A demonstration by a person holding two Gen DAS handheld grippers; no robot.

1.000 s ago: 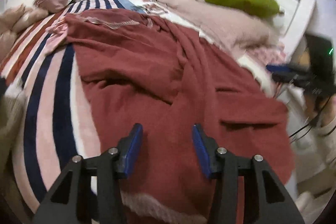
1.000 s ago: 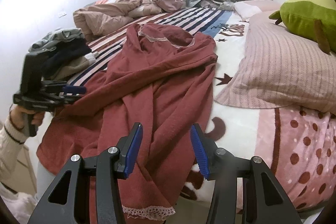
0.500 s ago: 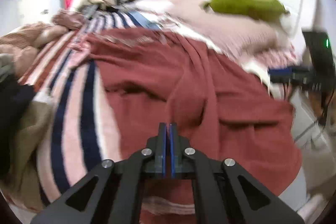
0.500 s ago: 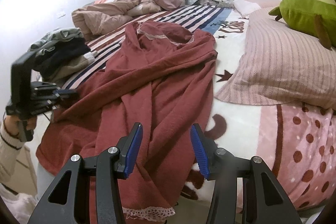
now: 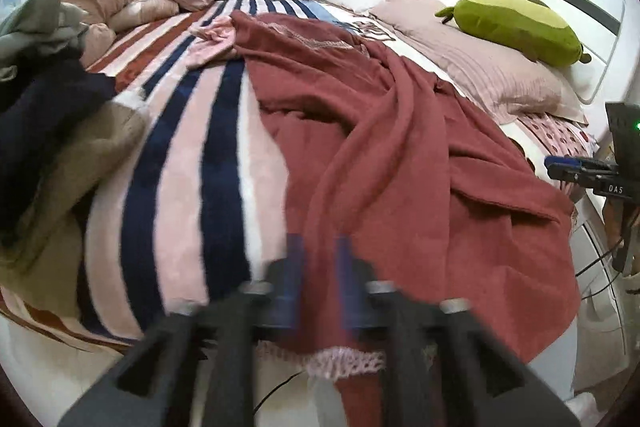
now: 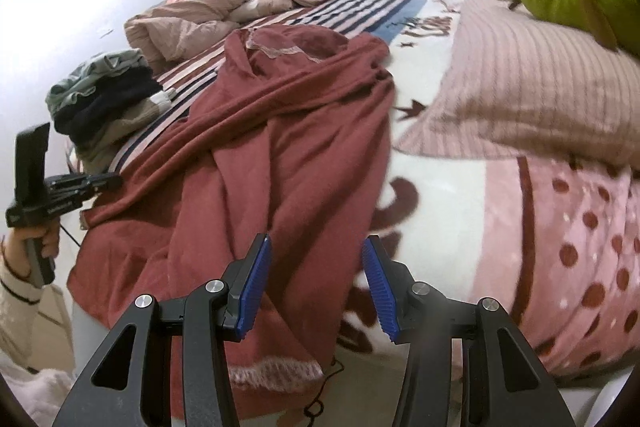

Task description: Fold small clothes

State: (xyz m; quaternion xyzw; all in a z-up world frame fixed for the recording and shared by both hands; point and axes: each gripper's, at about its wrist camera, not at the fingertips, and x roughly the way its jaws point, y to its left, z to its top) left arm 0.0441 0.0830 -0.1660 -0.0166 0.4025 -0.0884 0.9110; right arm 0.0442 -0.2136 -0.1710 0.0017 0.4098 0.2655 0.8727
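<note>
A dark red garment (image 5: 380, 147) with a lace hem lies rumpled across the striped blanket (image 5: 180, 167), its hem hanging over the bed's near edge. My left gripper (image 5: 319, 259) is blurred above that hem. Its jaws are opening and nothing sits between the pads. In the right wrist view the same garment (image 6: 272, 155) spreads from the middle to the lower left. My right gripper (image 6: 316, 243) stands open over the garment's right edge, empty. The left gripper (image 6: 108, 181) shows there at the far left, held in a hand.
A pile of folded clothes (image 5: 48, 99) sits on the bed's left side. A green plush (image 5: 516, 27) rests on a pink pillow (image 5: 480, 71) by the white headboard. A crumpled duvet (image 6: 192, 23) and a bag lie at the far end.
The left gripper shut with nothing in it, then opened again, while shifting left so the clothes pile came into its view. The right gripper has hardly moved.
</note>
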